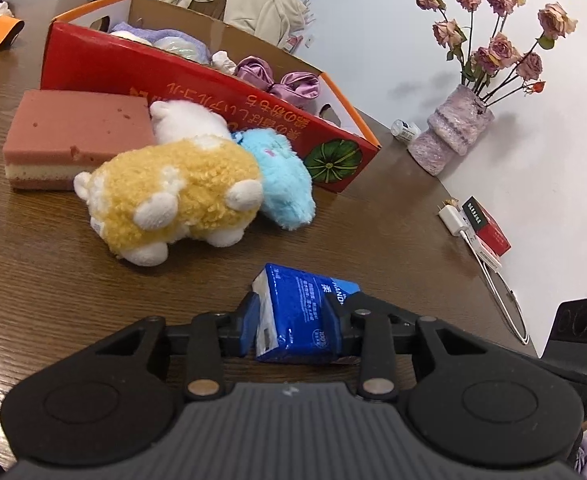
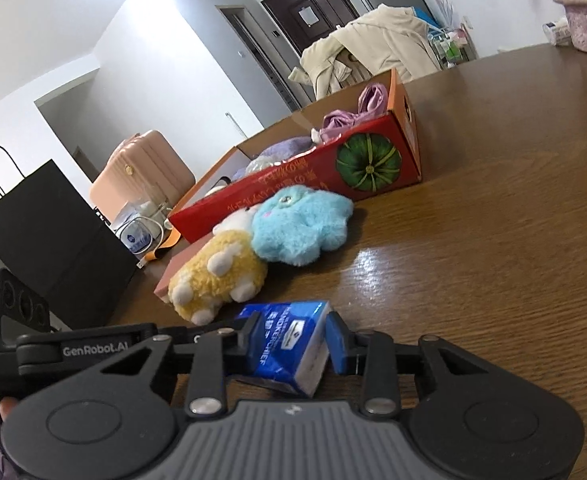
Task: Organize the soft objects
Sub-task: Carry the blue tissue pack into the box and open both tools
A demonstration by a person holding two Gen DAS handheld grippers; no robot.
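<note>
A blue tissue pack (image 1: 297, 304) sits between my left gripper's (image 1: 293, 316) blue pads, which press on its sides just above the brown table. In the right wrist view my right gripper (image 2: 293, 336) is likewise shut on a blue tissue pack (image 2: 281, 332). I cannot tell if it is the same pack. Ahead lie a yellow plush (image 1: 177, 196), a light-blue plush (image 1: 285, 184), a white plush (image 1: 189, 120) and a pink sponge block (image 1: 73, 128). These lie against a red cardboard box (image 1: 173, 76) that holds purple and white soft things.
A pink vase of dried roses (image 1: 453, 128), a small red packet (image 1: 489, 228) and a white charger with cable (image 1: 453, 220) line the wall-side table edge. A black paper bag (image 2: 49, 240) and a pink suitcase (image 2: 145, 168) stand on the left. A beige coat (image 2: 373, 44) hangs behind the box.
</note>
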